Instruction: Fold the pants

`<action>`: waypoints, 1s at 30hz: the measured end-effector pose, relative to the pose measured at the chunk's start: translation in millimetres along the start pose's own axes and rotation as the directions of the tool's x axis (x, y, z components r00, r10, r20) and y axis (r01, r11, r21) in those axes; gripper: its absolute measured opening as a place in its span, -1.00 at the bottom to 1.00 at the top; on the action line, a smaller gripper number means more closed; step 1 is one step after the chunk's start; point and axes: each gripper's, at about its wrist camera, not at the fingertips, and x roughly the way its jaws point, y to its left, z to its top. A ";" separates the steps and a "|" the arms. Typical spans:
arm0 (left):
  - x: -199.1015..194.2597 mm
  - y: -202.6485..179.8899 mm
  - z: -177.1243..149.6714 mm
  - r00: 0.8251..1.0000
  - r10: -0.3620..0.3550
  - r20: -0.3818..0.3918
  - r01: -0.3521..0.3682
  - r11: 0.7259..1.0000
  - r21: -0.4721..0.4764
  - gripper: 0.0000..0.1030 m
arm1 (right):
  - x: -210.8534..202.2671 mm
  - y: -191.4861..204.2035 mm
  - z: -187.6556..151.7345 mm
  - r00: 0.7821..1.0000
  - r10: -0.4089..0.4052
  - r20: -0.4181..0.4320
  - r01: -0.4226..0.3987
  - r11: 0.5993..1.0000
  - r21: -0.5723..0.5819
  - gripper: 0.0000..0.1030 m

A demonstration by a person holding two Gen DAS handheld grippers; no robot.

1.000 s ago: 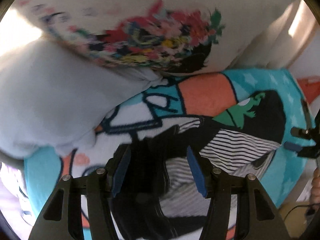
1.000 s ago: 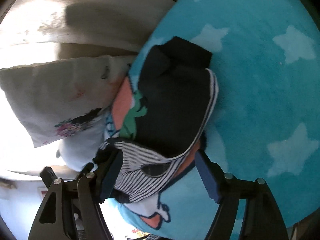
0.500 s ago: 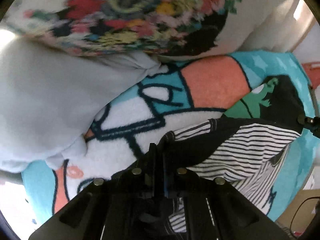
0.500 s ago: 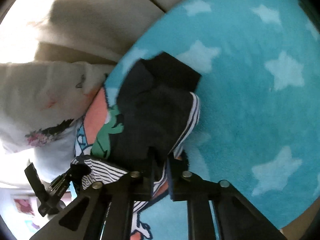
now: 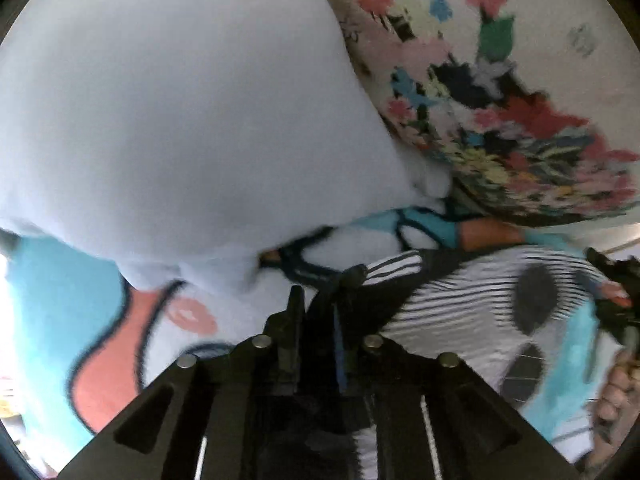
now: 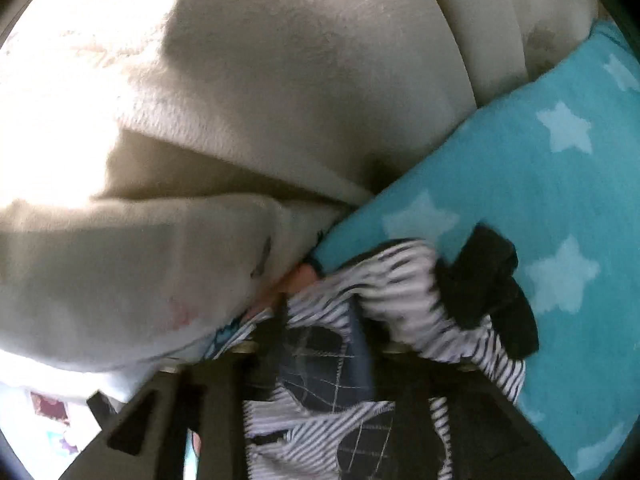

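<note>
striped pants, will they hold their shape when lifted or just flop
Likely floppy: in the right wrist view the pants bunch and drape over the right gripper. Probably light, since thin fabric hangs from the left gripper pinch alone. The black cuff would likely dangle, and could drag on the blanket.

Pale pillow (image 5: 192, 112) beside floral cushion (image 5: 520, 80); star blanket (image 6: 540, 184).

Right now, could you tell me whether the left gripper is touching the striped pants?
Touching. The left wrist view shows the left gripper shut on the dark edge of the striped pants, with fabric pinched between its fingers.
</note>
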 end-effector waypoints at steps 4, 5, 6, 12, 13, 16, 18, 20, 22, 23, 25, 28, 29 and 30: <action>-22.5 15.7 -7.1 0.998 -0.047 0.030 0.048 0.999 -0.011 -0.37 | -24.7 1.7 -3.4 0.999 -0.007 0.048 0.010 0.999 -0.047 0.21; -28.4 19.9 -7.8 0.998 -0.051 0.036 0.051 0.998 -0.022 -0.35 | -33.2 2.0 -4.3 0.997 -0.038 0.063 0.043 0.996 -0.074 0.22; -37.3 23.6 -12.7 0.997 -0.058 0.045 0.059 0.998 -0.036 -0.33 | -40.8 3.5 -5.0 0.994 -0.068 0.081 0.077 0.992 -0.102 0.22; -64.0 42.1 -48.2 0.996 -0.050 0.079 0.055 0.996 -0.068 -0.11 | -114.3 12.2 -54.4 0.843 -0.346 0.413 0.472 0.843 -0.257 1.00; -62.6 42.3 -57.0 0.996 -0.040 0.076 0.045 0.997 -0.068 -0.11 | -119.6 2.7 -67.6 0.822 -0.359 0.442 0.500 0.827 -0.258 0.99; -47.7 40.1 -83.5 0.999 -0.037 0.038 0.040 0.996 -0.085 -0.10 | -100.8 -35.8 -69.7 0.875 -0.395 0.281 0.461 0.857 -0.231 0.98; -35.1 38.5 -97.5 0.998 -0.055 0.012 0.056 0.991 -0.118 -0.10 | -88.1 -67.1 -71.1 0.919 -0.362 0.156 0.386 0.909 -0.161 0.45; -25.9 37.7 -110.8 0.998 -0.056 -0.012 0.054 0.989 -0.137 -0.09 | -85.9 -87.2 -80.7 0.953 -0.287 0.092 0.296 0.950 -0.101 0.44; -14.4 33.2 -118.3 0.996 -0.082 -0.042 0.075 0.987 -0.143 -0.05 | -85.2 -95.4 -86.2 0.967 -0.245 0.074 0.250 0.965 -0.076 0.44; -6.6 27.3 -118.5 0.994 -0.094 -0.053 0.086 0.988 -0.128 0.01 | -85.1 -94.9 -85.9 0.969 -0.237 0.074 0.243 0.967 -0.079 0.44; 3.7 16.5 -117.4 0.996 -0.068 -0.062 0.062 0.994 -0.090 0.08 | -80.2 -94.1 -80.5 0.972 -0.223 0.074 0.229 0.970 -0.080 0.44; 14.0 3.2 -112.2 0.996 -0.058 -0.066 0.053 0.996 -0.076 0.19 | -65.2 -91.1 -70.4 0.977 -0.206 0.054 0.210 0.973 -0.091 0.44; 16.6 -0.9 -110.4 0.994 -0.067 -0.092 0.064 0.997 -0.035 0.19 | -57.5 -89.2 -64.1 0.977 -0.211 0.042 0.214 0.972 -0.099 0.44; 18.1 -5.9 -108.4 0.995 -0.043 -0.095 0.041 0.999 -0.024 0.12 | -46.7 -89.0 -59.0 0.975 -0.220 0.033 0.223 0.969 -0.105 0.44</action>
